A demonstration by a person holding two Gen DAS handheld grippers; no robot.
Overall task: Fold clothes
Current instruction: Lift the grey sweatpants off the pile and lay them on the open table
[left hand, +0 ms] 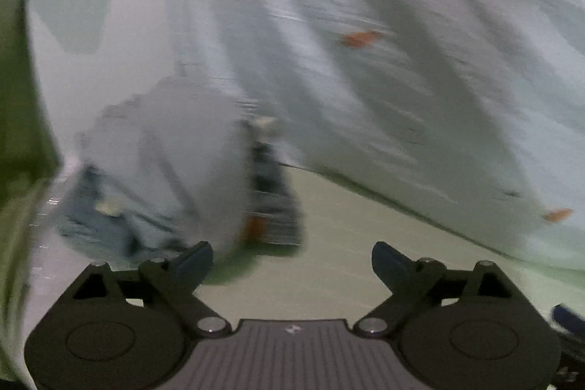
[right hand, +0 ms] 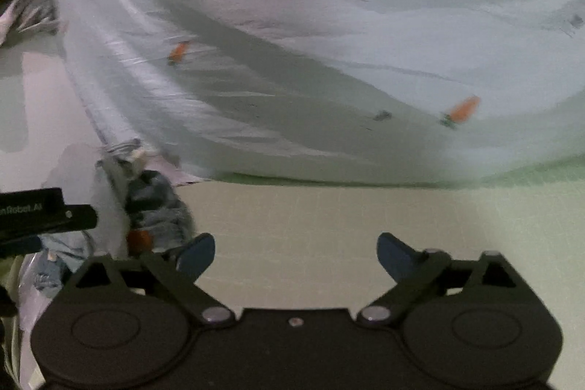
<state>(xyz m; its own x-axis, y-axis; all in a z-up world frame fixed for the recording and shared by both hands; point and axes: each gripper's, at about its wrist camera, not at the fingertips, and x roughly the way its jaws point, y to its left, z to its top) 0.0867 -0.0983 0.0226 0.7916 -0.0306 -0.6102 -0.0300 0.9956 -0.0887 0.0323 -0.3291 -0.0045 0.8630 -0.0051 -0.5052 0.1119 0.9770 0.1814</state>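
Observation:
A large white garment with small orange carrot prints (left hand: 365,61) fills the upper part of the left wrist view, blurred by motion. It also fills the right wrist view (right hand: 329,61), its lower edge lying on the pale green surface (right hand: 310,225). My left gripper (left hand: 292,265) is open and empty, just short of the cloth's edge. My right gripper (right hand: 296,256) is open and empty over the bare surface in front of the cloth's edge. The left gripper's black body (right hand: 40,211) shows at the left edge of the right wrist view.
A bunched blue denim piece with an orange patch (left hand: 175,207) lies at the lower left of the white garment; it also shows in the right wrist view (right hand: 157,207). Striped grey fabric (right hand: 33,10) lies at the far left. Pale green surface (left hand: 365,262) lies in front.

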